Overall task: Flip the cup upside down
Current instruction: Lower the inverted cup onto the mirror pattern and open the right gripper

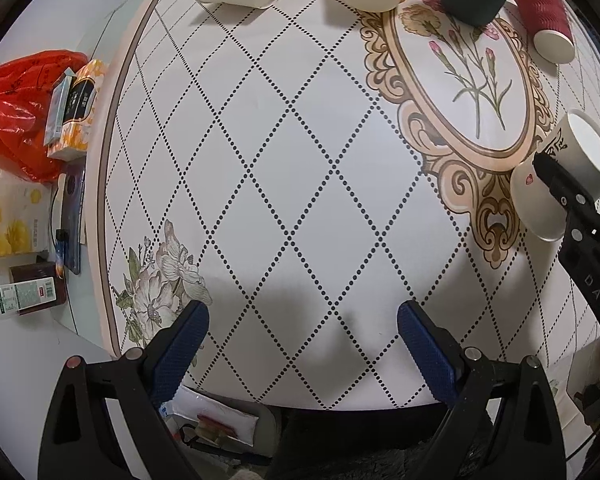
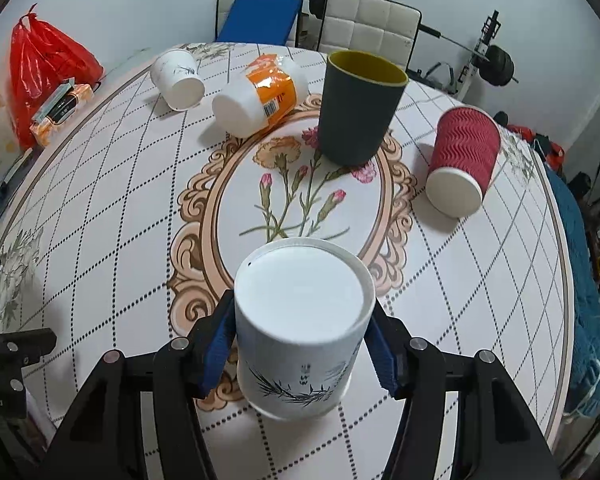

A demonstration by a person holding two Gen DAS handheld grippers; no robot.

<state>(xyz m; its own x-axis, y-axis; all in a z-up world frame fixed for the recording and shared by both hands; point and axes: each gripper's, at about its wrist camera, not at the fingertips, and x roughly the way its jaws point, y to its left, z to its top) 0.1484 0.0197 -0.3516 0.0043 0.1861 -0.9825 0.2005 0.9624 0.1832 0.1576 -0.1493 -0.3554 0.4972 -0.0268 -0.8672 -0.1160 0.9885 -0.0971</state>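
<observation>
Fingers pinching inverted white cup, rim partly hidden

lighting and picture quality

i find both views evenly lit, soft indoor light from above. a broad grey shadow lies on the tablecloth ahead of the left gripper. strong fisheye bending, dark vignette in the corners. focus sharp; mild glare on the red bag.

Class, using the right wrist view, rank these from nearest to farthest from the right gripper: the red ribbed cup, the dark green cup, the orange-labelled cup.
1. red ribbed cup, lying right
2. dark green cup, upright, centre
3. orange-labelled cup, lying far left
</observation>
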